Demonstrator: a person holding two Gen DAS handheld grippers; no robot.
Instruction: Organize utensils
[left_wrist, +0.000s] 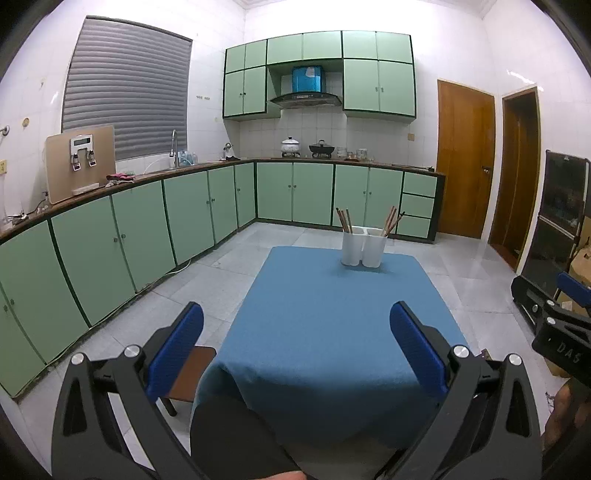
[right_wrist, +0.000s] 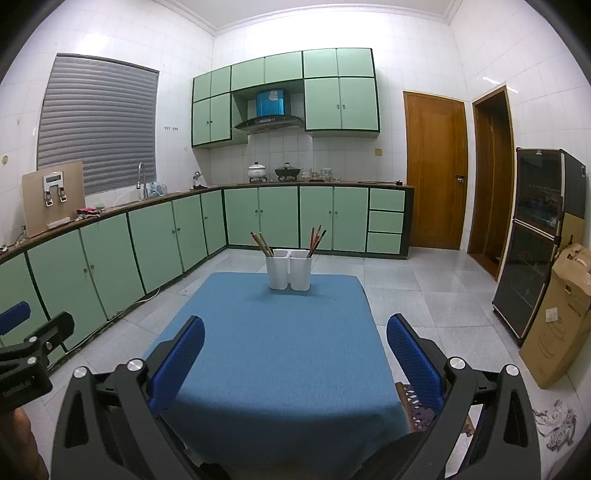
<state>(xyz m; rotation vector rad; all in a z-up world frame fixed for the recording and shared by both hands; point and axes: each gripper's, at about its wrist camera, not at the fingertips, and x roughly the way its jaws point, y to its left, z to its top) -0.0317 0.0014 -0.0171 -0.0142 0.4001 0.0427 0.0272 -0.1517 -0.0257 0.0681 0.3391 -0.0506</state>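
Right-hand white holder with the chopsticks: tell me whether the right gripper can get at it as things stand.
Probably yes. The right gripper is open, and only bare blue tablecloth lies between it and the right-hand holder at the table's far edge. It would need to move forward across the table.

Left gripper (left_wrist: 296, 328) agape over blue table (left_wrist: 332, 332); chopsticks (left_wrist: 389, 219) in holder (left_wrist: 364, 247).

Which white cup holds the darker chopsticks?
The right-hand white cup; its chopsticks look dark reddish, while the left cup holds paler ones.
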